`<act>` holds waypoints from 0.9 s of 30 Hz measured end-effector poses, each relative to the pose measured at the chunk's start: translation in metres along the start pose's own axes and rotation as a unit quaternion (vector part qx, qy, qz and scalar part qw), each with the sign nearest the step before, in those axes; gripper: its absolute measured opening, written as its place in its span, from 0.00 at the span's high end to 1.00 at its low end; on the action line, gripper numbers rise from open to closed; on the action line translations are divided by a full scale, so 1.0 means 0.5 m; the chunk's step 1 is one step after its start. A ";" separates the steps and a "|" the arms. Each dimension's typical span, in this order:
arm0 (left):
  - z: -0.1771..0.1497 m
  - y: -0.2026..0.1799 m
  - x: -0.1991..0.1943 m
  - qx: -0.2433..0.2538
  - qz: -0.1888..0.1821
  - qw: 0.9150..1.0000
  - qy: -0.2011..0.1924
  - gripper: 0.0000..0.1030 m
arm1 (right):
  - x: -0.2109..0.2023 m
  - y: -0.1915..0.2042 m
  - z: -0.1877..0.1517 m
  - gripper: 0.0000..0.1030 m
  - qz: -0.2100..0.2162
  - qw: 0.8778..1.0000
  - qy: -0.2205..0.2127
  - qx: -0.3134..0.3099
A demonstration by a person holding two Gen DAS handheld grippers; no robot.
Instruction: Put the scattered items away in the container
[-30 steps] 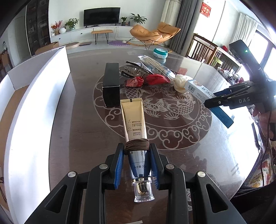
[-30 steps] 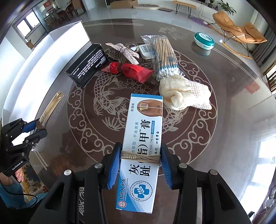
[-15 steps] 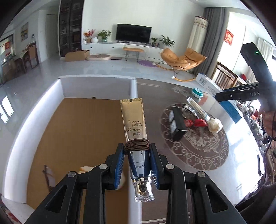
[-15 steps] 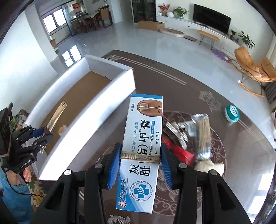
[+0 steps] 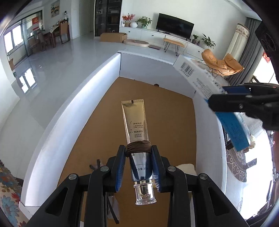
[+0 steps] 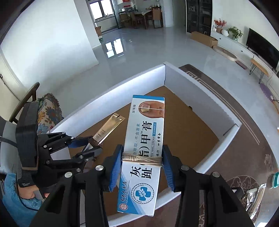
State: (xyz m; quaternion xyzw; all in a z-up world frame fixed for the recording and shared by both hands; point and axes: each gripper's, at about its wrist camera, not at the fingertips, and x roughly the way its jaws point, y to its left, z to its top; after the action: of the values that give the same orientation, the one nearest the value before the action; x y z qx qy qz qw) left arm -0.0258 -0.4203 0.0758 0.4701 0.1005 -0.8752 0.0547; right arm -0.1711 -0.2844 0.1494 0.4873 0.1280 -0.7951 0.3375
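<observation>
Left wrist view: our left gripper [image 5: 138, 165] clamped on gold tube [image 5: 135, 122], held above brown floor of white box [image 5: 73, 111]. Step we judge: drop-off.

Right wrist view: our right gripper [image 6: 142, 165] clamped on nail cream carton [image 6: 145, 139], over box near wall. Next: lower, open jaws.

Around you, a glossy pale floor [image 6: 139, 43] mirrors bright windows [image 6: 104, 7]; a television [image 5: 174, 28] hangs above a white cabinet [image 5: 148, 35], with an orange lounge chair [image 5: 221, 62] near grey curtains [image 5: 247, 57].
</observation>
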 end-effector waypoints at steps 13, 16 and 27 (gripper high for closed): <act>-0.011 0.006 0.047 -0.023 0.050 0.998 0.008 0.11 | 0.137 -0.046 -0.016 0.45 0.032 0.997 0.024 0.059; -0.015 -0.003 0.049 -0.014 0.058 0.998 0.010 0.10 | 0.127 -0.056 -0.017 0.44 0.036 0.997 0.018 0.065; -0.040 -0.117 -0.049 0.040 0.048 0.996 -0.061 0.10 | -0.065 -0.196 -0.184 0.44 -0.022 0.995 -0.074 0.061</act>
State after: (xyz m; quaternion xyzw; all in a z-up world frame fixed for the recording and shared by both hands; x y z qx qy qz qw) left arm -0.0071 -0.3589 0.0929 0.4223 0.0392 -0.9017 0.0841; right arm -0.1628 -0.1493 0.1198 0.4444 0.0644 -0.8424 0.2978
